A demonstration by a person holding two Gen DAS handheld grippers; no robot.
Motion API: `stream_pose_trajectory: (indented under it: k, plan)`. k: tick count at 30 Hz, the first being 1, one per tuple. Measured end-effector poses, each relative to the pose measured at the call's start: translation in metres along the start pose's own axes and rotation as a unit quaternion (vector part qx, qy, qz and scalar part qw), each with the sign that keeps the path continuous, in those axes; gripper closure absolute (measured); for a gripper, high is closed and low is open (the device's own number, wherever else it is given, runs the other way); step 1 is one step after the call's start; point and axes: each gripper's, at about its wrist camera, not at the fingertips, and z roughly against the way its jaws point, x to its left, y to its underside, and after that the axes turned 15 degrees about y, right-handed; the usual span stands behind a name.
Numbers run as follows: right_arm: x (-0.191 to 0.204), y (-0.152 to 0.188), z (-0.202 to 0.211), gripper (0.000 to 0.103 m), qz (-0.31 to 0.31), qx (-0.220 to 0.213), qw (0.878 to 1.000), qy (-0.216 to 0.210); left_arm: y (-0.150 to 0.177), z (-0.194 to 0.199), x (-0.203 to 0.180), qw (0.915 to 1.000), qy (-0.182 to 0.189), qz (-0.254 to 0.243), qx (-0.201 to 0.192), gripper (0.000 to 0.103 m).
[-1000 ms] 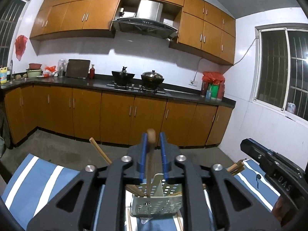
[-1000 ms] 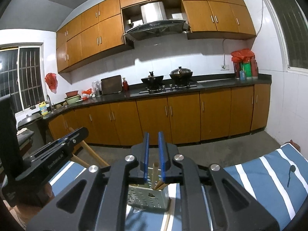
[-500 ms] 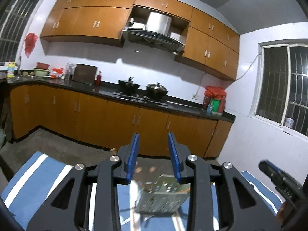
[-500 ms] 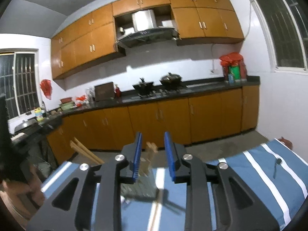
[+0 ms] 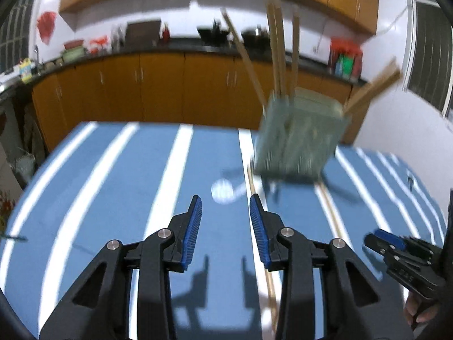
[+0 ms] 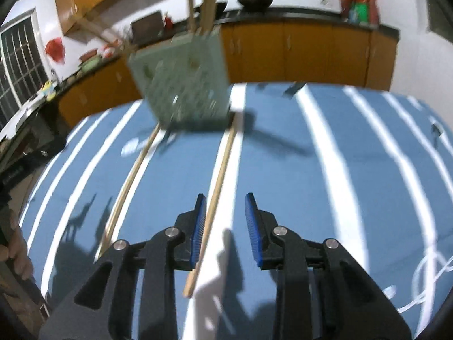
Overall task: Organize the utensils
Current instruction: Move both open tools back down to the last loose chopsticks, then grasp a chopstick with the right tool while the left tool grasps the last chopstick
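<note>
A pale green perforated utensil holder (image 5: pixel 297 138) (image 6: pixel 184 85) stands on the blue striped tablecloth (image 5: pixel 113 184), with several wooden chopsticks upright in it. A white spoon (image 5: pixel 223 192) lies on the cloth just ahead of my left gripper (image 5: pixel 225 218), which is open and empty. One loose chopstick (image 5: pixel 262 243) lies along its right finger. My right gripper (image 6: pixel 225 212) (image 5: pixel 382 239) is open too, low over the cloth. A loose chopstick (image 6: pixel 218 187) lies under it beside its left finger; the pads do not press it. A second chopstick (image 6: pixel 130 181) lies further left.
Orange cabinets (image 5: pixel 158 90) and a dark counter with pots run behind the table. Another chopstick (image 5: pixel 331 212) lies right of the holder. A hand (image 6: pixel 17 255) shows at the left edge. A white cord (image 6: pixel 424 280) lies on the cloth at the near right.
Both grippers were shut on wooden sticks above the holder, then opened and let go. Both have since dropped and tilted down toward the cloth, and the holder now stands ahead of them.
</note>
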Motion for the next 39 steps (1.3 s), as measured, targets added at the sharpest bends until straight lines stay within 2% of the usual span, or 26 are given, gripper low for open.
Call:
stream_pose_trajectory:
  k: [4, 8, 10, 11, 14, 18, 23, 25, 27, 28, 35, 39]
  plan:
    - [0.018, 0.009, -0.008, 0.074, 0.017, 0.013, 1.000, 0.000, 0.018, -0.017, -0.002, 0.9991, 0.006, 0.004, 0.042, 0.066]
    - [0.024, 0.010, -0.014, 0.075, 0.029, 0.024, 0.999, 0.011, 0.030, -0.026, -0.003, 0.9980, 0.012, 0.010, 0.061, 0.066]
    - [0.023, 0.008, -0.018, 0.083, 0.034, 0.025, 0.999, 0.020, 0.034, -0.028, -0.004, 0.9974, 0.016, 0.009, 0.070, 0.066]
    - [0.024, 0.009, -0.018, 0.092, 0.041, 0.021, 0.999, 0.028, 0.036, -0.029, -0.006, 0.9972, 0.017, 0.008, 0.072, 0.066]
    - [0.018, 0.008, -0.019, 0.094, 0.035, 0.020, 0.998, 0.042, 0.041, -0.035, -0.010, 0.9963, 0.021, 0.006, 0.083, 0.066]
    - [-0.006, 0.004, -0.023, 0.095, -0.003, 0.024, 0.997, 0.068, 0.044, -0.042, -0.016, 0.9952, 0.025, 0.003, 0.094, 0.066]
    - [-0.028, 0.002, -0.023, 0.095, -0.026, 0.023, 0.996, 0.081, 0.047, -0.051, -0.023, 0.9940, 0.022, -0.007, 0.107, 0.067]
    - [-0.032, 0.001, -0.023, 0.095, -0.030, 0.022, 0.996, 0.081, 0.049, -0.056, -0.026, 0.9933, 0.018, -0.015, 0.114, 0.073]
    - [-0.033, 0.001, -0.022, 0.095, -0.031, 0.020, 0.996, 0.079, 0.050, -0.059, -0.028, 0.9931, 0.007, -0.023, 0.115, 0.085]
    - [-0.032, 0.000, -0.023, 0.095, -0.031, 0.019, 0.996, 0.079, 0.049, -0.059, -0.029, 0.9930, 0.006, -0.023, 0.115, 0.095]
    - [-0.030, -0.004, -0.021, 0.095, -0.025, 0.012, 0.997, 0.070, 0.038, -0.055, 0.006, 0.9936, -0.027, 0.009, 0.109, 0.095]
    - [-0.027, -0.006, -0.022, 0.095, -0.019, 0.010, 0.997, 0.070, 0.035, -0.051, 0.023, 0.9932, -0.031, 0.018, 0.111, 0.095]
